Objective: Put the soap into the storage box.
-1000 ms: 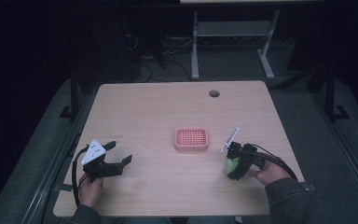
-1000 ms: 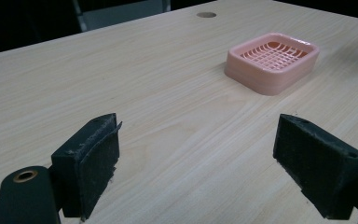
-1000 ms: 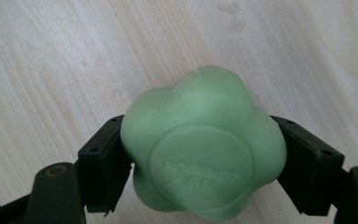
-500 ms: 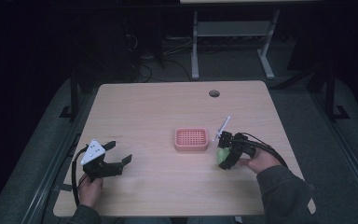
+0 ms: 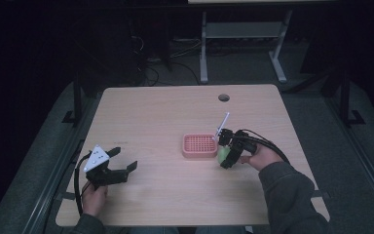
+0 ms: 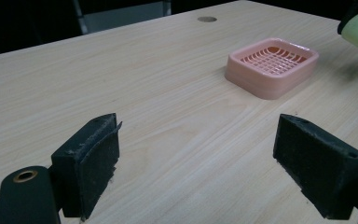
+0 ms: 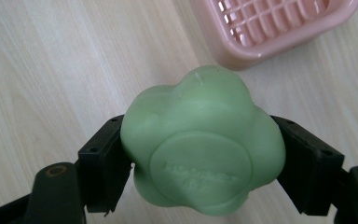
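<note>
right claw grips green soap, moved closer beside pink dish, seemingly airborne | left claw open, unmoved

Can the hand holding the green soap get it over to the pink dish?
Probably yes. The right gripper, shut on the green soap, is beside the pink dish, and nothing lies on the table between them. The dish looks empty.

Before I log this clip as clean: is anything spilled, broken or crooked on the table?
Nothing stands out. The pink tray sits flat and whole on the table, and the right gripper holds the green soap squarely beside it.
</note>
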